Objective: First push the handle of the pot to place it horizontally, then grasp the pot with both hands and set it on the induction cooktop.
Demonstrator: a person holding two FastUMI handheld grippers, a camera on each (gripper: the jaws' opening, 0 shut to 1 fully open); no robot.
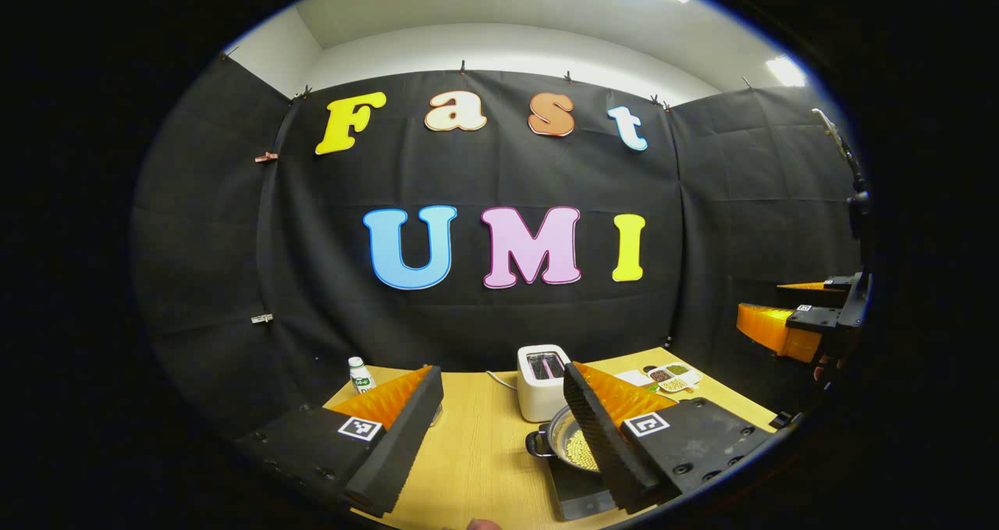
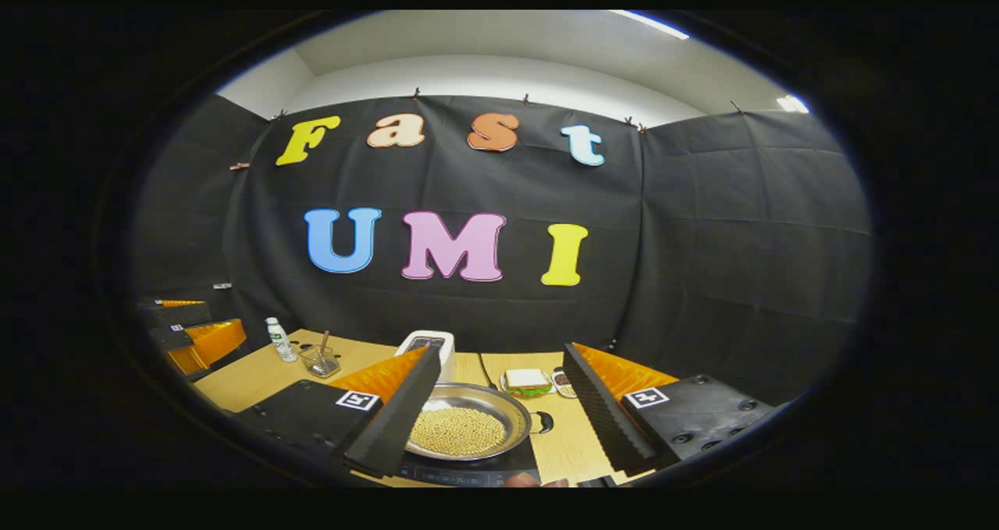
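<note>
Left tool (image 1: 499,428) wide open, holding nothing, raised over the wooden surface (image 1: 476,452). Right tool (image 2: 499,421) also wide open, empty. Pot (image 2: 460,425) full of yellow beans sits on the induction cooktop (image 2: 468,474), between the right tool's fingers in the right gripper view. White toaster (image 1: 541,382) stands just behind the pot. Small bottle (image 1: 359,374) far left, snack dishes (image 1: 671,375) far right.
</note>
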